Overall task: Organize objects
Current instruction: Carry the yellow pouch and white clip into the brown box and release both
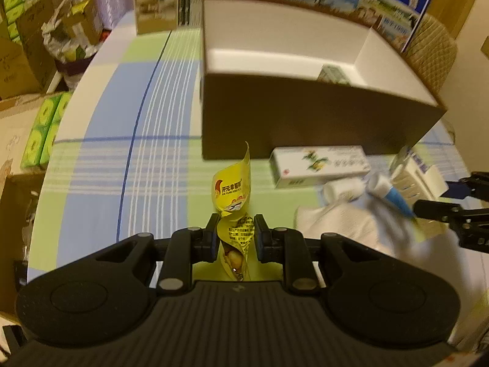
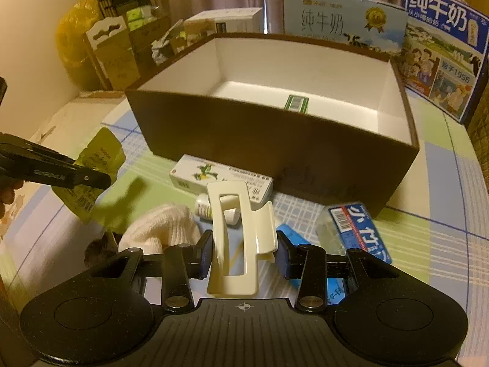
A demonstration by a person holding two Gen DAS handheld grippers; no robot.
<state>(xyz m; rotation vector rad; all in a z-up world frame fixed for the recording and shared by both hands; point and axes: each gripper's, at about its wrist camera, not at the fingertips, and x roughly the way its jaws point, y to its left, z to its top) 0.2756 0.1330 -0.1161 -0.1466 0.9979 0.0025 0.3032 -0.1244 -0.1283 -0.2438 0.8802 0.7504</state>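
On the blue-and-green checked tablecloth [image 2: 443, 229] before the brown white-lined cardboard box [image 2: 275, 140], my left claw [image 1: 235, 238] pinching a crumpled yellow snack packet [image 1: 233, 189], my right claw [image 2: 244, 253] pinching a cream plastic hair clip [image 2: 235, 238], white medicine carton [image 2: 220, 180] beside the box's front wall.

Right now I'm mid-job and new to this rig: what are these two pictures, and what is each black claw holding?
Each picture comes from a fisheye camera on a hand-held two-finger gripper, looking along its fingers. The left wrist view shows the left gripper around a yellow snack packet. The right wrist view shows the right gripper around a cream hair claw clip. Ahead stands an open brown box, white inside, with one small green-and-white package in it. On the checked tablecloth lie a white medicine carton, a white knitted item and a blue-labelled tissue pack.
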